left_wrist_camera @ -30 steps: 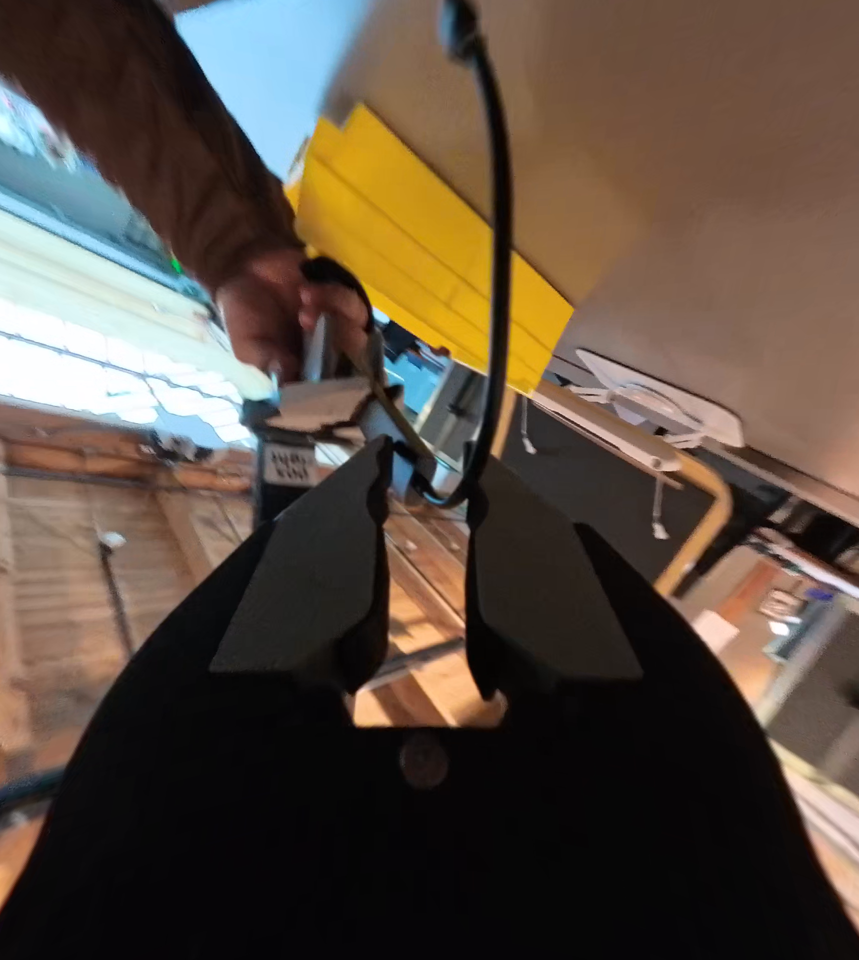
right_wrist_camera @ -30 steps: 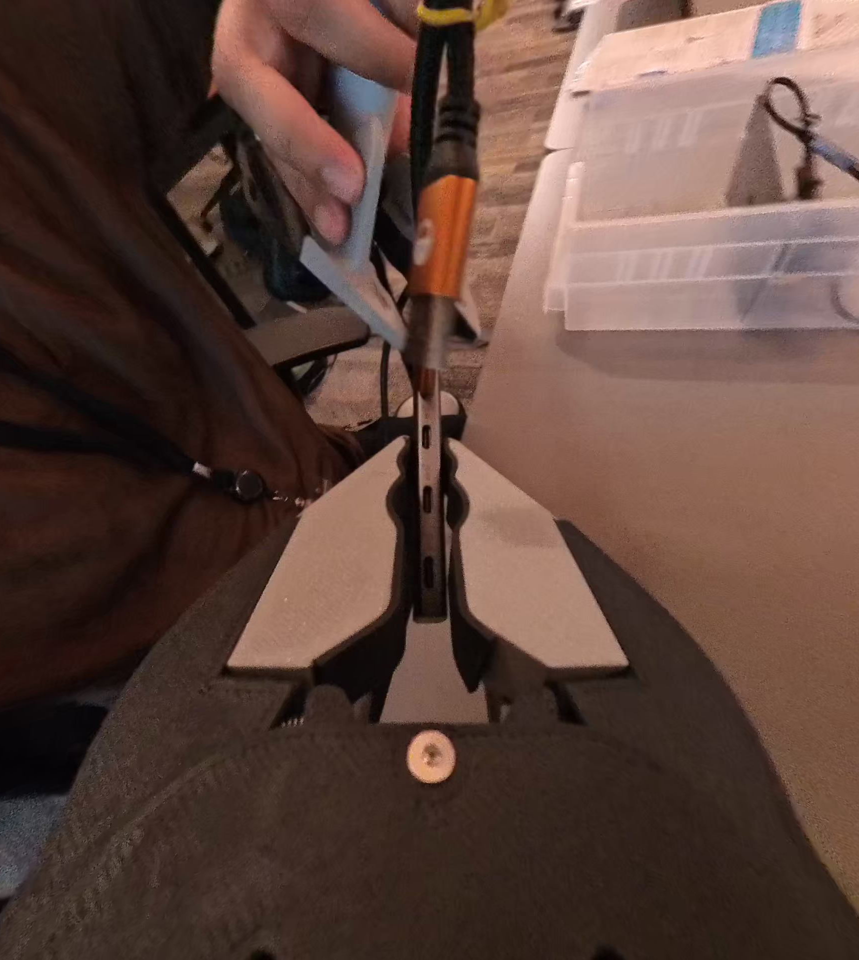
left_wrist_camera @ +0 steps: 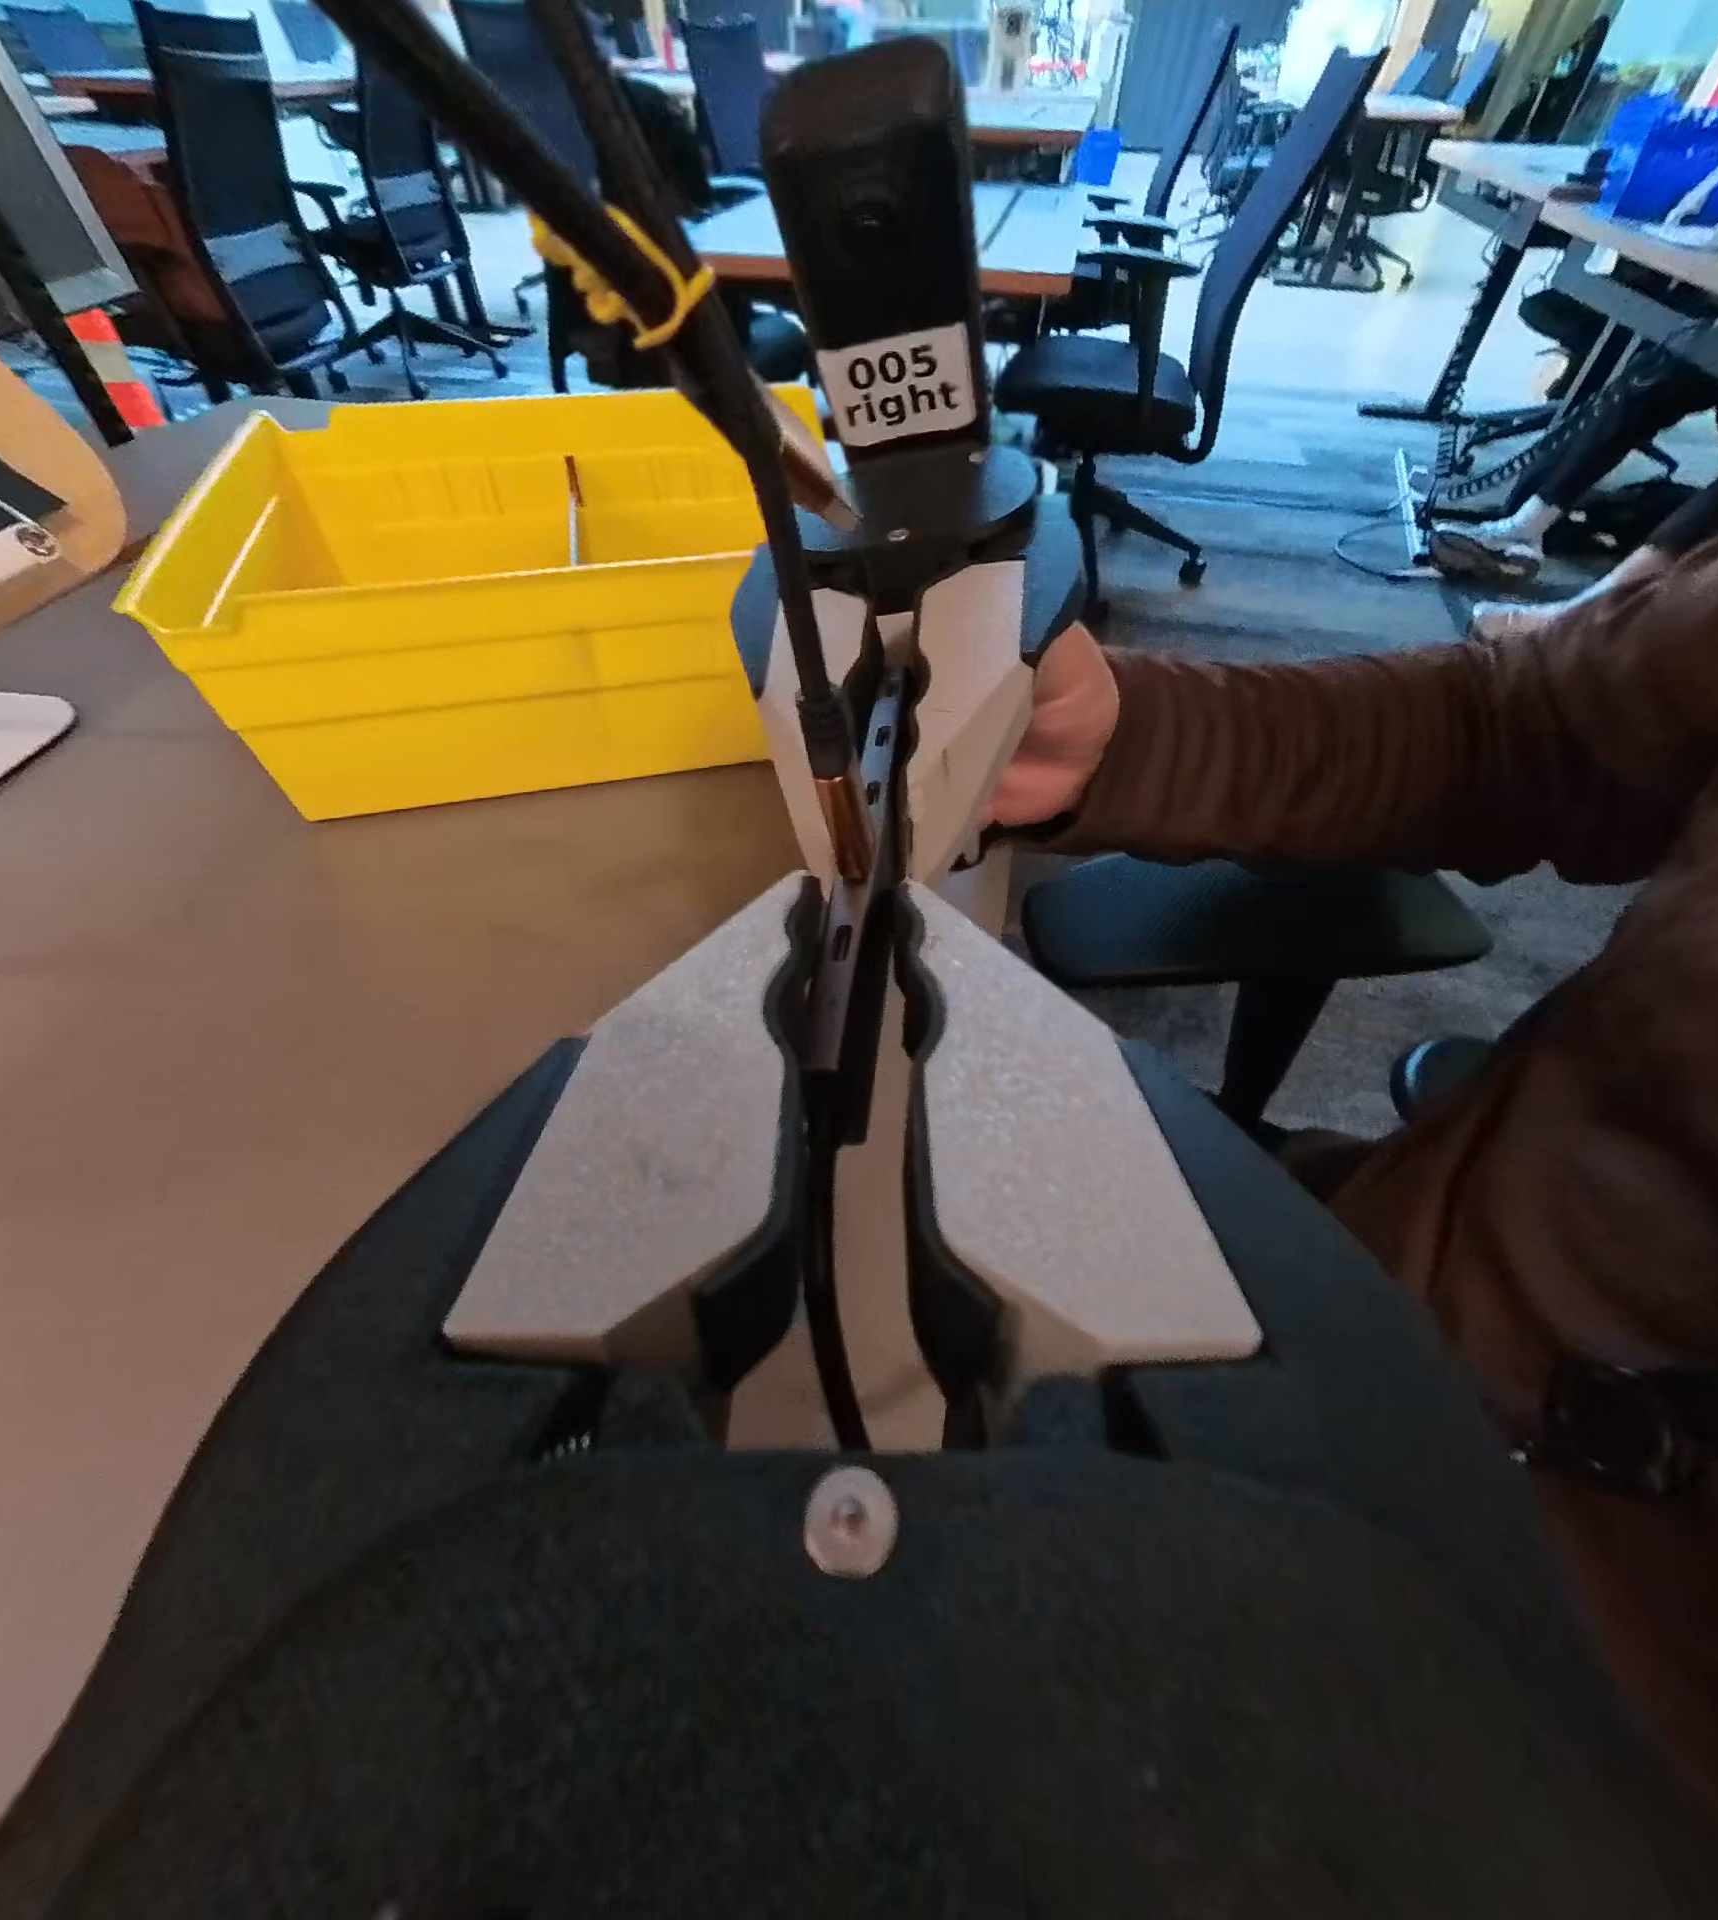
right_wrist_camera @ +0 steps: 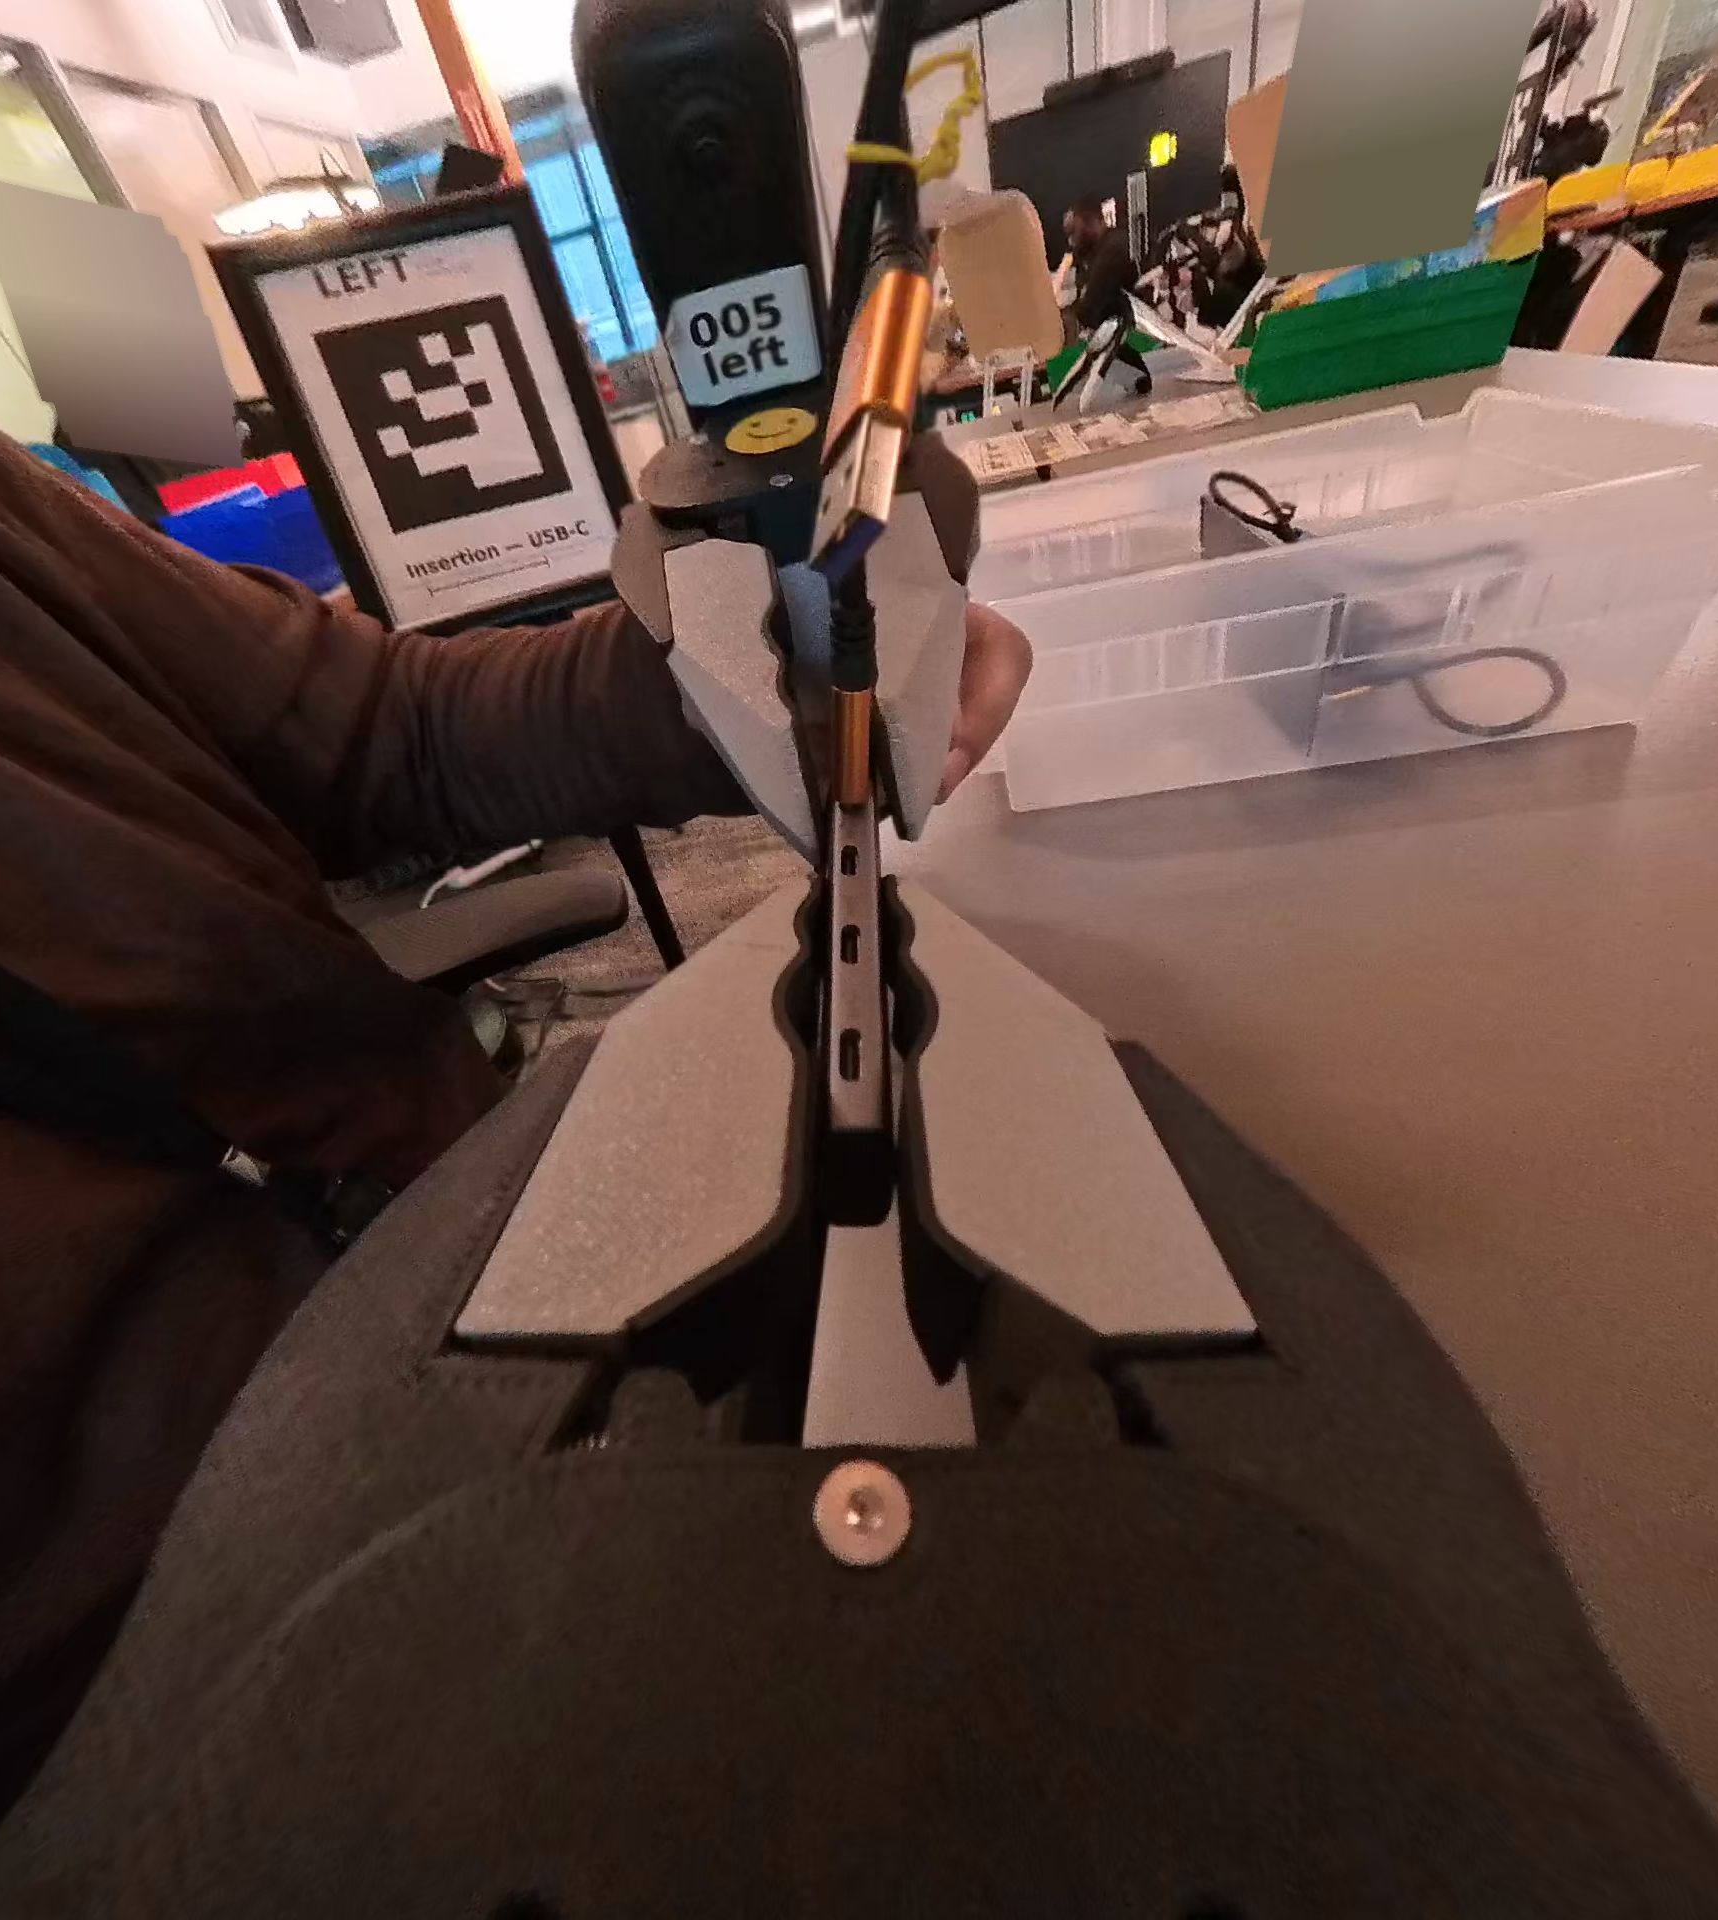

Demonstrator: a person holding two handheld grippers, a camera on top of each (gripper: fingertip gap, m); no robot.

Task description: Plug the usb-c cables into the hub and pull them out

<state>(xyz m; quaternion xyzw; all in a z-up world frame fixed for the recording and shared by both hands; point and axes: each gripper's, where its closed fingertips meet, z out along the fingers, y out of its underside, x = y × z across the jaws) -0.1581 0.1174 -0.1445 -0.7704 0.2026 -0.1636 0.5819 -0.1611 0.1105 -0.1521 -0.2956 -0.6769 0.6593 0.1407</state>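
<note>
Clamping right gripper tight on grey hub, centre frame, by the table edge. Bracketing orange-collared usb-c plug with narrowly parted left gripper, just above centre. Touching hub's far end with plug; cannot tell whether pinching it.

1. A brown worktop fills the near ground in both views.
2. A yellow bin with dividers sits on it in the left wrist view.
3. Clear plastic trays sit on it in the right wrist view.
4. Behind are black office chairs, long desks and a pale floor.
5. A framed sign stands behind the worktop, with green crates farther off.
6. Daylight enters through far windows.
</note>
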